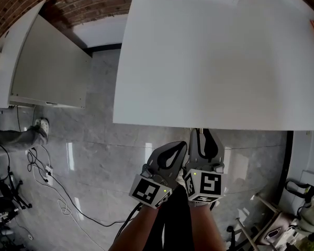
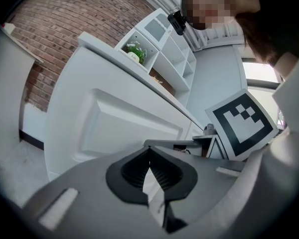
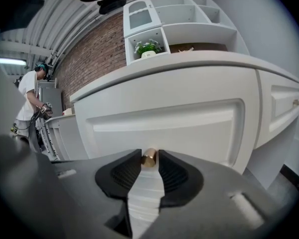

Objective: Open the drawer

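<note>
**Status:** approx. step 1 of 2 reached, judged from how things lie now.

- R gripper (image 3: 149, 159): jaws set a small way apart, pads closed on both sides of the brass knob (image 3: 149, 157). Grip looks taken.
- Drawer front (image 3: 164, 128): white panel directly behind the knob. It looks flush w/ the neighbouring front to the right of the knob, so I judge it not yet pulled out.
- L gripper (image 2: 150, 156): just left of the knob, clear of the panel. Jaw tips are together w/ nothing between them. It appears idle.
- Countertop (image 1: 209, 61): above the knob, hides the drawer in the head view.

**Left to do:** pull straight back on the knob, then release.

**Writing/labels:** none legible. There are only square b/w markers on each gripper's cube (image 1: 205, 184), and no brand is seen. A potted plant (image 3: 148, 48) sits on the shelf above the knob, w/ no label readable.
</note>
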`<act>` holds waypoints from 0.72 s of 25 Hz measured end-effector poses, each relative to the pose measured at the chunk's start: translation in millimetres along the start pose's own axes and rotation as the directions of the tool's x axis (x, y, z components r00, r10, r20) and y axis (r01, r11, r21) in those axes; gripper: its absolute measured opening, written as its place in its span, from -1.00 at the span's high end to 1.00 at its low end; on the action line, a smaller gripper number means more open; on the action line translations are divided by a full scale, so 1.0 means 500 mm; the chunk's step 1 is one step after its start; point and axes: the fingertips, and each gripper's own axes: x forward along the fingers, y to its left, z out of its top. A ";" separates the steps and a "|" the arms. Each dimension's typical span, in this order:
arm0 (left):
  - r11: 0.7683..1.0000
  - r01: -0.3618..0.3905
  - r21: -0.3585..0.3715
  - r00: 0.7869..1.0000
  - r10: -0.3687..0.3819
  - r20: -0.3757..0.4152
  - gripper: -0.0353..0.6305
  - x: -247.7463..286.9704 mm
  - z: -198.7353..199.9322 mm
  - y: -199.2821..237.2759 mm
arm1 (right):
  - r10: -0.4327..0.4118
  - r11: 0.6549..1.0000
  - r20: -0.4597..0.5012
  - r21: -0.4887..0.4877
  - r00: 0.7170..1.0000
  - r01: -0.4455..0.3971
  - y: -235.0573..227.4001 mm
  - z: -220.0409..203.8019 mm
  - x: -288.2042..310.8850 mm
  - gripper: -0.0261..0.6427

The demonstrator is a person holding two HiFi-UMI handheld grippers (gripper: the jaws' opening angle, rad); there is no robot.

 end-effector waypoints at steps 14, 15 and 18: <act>0.995 0.095 0.010 0.995 -0.094 -0.028 0.89 0.013 0.011 0.004 | -0.016 1.000 0.011 -0.019 1.000 0.016 0.003 0.002 -0.001 0.68; 0.995 0.097 0.011 0.995 -0.096 -0.027 0.89 0.013 0.010 0.004 | -0.017 1.000 0.011 -0.016 1.000 0.017 0.002 0.000 -0.002 0.68; 0.995 0.103 0.010 0.994 -0.103 -0.031 0.89 0.015 0.008 -0.001 | -0.020 1.000 0.009 -0.015 1.000 0.021 0.000 -0.002 -0.004 0.68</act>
